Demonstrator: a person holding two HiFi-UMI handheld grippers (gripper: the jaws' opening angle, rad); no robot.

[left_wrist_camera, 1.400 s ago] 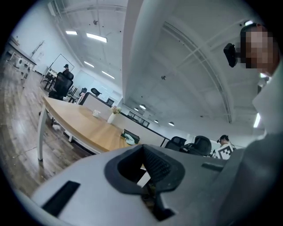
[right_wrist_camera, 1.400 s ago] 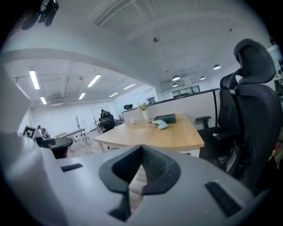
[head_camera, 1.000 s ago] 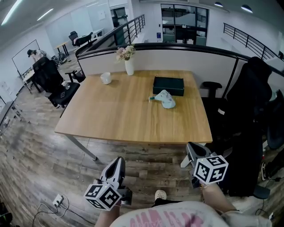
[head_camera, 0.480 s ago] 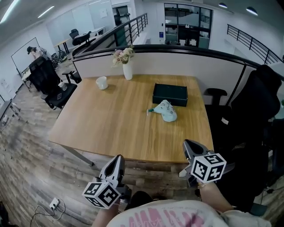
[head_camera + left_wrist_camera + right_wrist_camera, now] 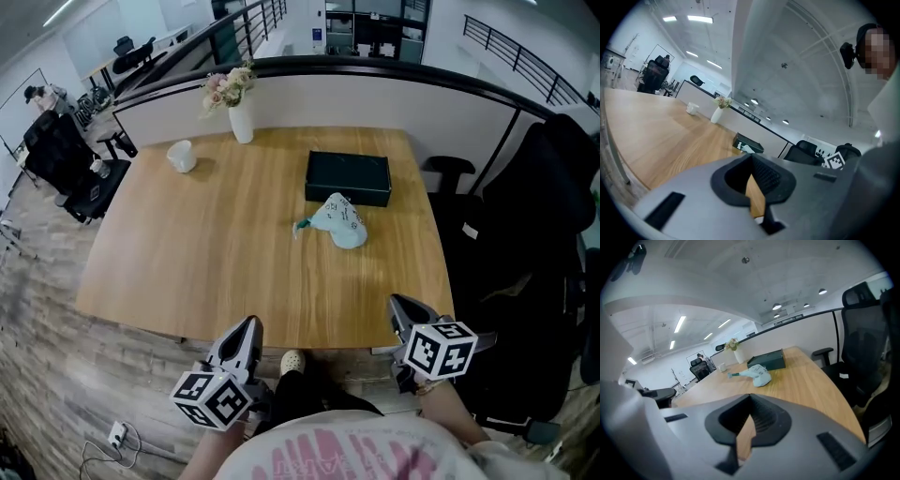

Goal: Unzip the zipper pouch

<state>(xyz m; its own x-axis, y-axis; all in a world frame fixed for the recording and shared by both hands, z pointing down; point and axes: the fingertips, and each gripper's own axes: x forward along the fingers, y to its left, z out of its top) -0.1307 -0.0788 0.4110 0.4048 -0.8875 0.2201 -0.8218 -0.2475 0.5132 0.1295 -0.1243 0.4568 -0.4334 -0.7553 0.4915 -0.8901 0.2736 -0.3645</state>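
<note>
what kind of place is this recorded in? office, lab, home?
Most likely an open-plan office, perhaps on an upper floor: a wooden meeting table, black swivel chairs beside it, and a metal railing beyond a low partition wall.

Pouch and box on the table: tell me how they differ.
The pouch is pale mint; the box is dark, nearly black. The pouch is a soft, crumpled lump; the box is a stiff, flat rectangle. The pouch lies nearer the person, the box just behind it. Both rest on the right half of the wooden table.
</note>
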